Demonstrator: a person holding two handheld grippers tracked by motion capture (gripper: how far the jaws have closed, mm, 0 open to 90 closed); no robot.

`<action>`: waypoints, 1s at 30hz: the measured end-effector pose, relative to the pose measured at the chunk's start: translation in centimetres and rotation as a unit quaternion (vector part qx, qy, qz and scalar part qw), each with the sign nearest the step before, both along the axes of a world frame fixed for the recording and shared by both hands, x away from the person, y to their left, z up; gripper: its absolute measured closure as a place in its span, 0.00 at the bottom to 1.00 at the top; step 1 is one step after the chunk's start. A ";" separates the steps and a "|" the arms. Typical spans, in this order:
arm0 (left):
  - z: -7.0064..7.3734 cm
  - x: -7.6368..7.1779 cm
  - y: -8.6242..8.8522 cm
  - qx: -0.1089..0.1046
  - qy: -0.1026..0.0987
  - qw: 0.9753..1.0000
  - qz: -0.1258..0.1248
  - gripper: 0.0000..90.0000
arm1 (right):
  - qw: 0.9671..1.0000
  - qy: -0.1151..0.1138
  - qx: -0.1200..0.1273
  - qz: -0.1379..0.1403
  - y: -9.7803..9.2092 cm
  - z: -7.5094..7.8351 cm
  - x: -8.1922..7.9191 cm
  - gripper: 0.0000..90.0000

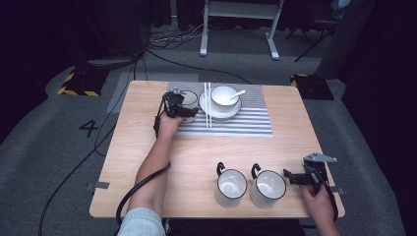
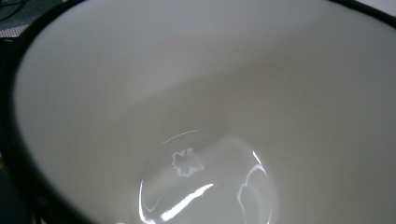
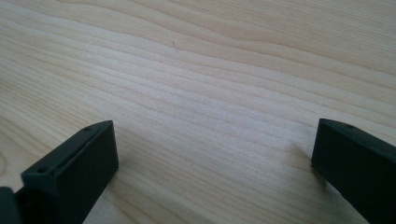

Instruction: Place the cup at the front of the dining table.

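L gripper (image 1: 178,105): at mug (image 1: 189,101) on striped mat (image 1: 246,120), far-left; jaws hidden, grip can't tell.
Mug interior (image 2: 205,116): right up against cam.
R gripper (image 1: 301,178): jaws spread, idle, near edge.
Nearer hand: L.

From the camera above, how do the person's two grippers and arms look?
Both the left gripper and the right gripper are black. The right one carries a grey three-cornered plate on top. A black cable trails along the left forearm, which wears a light blue rolled sleeve.
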State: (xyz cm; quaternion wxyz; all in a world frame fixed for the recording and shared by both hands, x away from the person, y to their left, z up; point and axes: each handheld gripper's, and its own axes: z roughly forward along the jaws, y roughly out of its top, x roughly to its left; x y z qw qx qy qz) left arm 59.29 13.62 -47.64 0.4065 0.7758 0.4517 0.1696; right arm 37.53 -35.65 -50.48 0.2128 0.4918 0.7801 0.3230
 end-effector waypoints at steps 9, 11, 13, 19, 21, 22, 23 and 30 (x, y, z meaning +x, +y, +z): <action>-0.4 -0.9 0.0 0.017 -0.013 1.000 -0.008 0.03 | 1.000 0.000 0.000 0.000 0.0 0.0 0.0 0.00; -0.5 -1.0 -0.1 0.013 -0.008 1.000 -0.007 0.03 | 1.000 0.000 0.000 0.000 0.0 0.0 0.0 0.00; -0.4 -1.2 -0.3 0.027 -0.012 1.000 -0.004 0.03 | 1.000 0.000 0.000 0.000 0.0 0.0 0.0 0.00; -0.4 -1.5 -0.3 0.027 -0.010 1.000 0.002 0.03 | 1.000 0.000 0.000 0.000 0.0 0.0 0.0 0.00; -0.4 -1.5 -0.3 0.025 -0.009 1.000 0.004 0.03 | 1.000 0.000 0.000 0.000 0.0 0.0 0.0 0.01; -0.4 -1.5 -0.3 0.022 -0.008 1.000 0.005 0.03 | 1.000 0.000 0.000 -0.001 0.0 0.0 0.0 0.00; -0.4 -1.5 -0.3 0.016 -0.010 1.000 0.003 0.03 | 1.000 0.000 0.000 -0.002 0.0 0.0 0.0 0.01; 0.2 -1.8 -0.3 0.007 -0.002 1.000 0.020 0.01 | 1.000 0.000 0.000 -0.002 0.0 0.0 0.0 0.00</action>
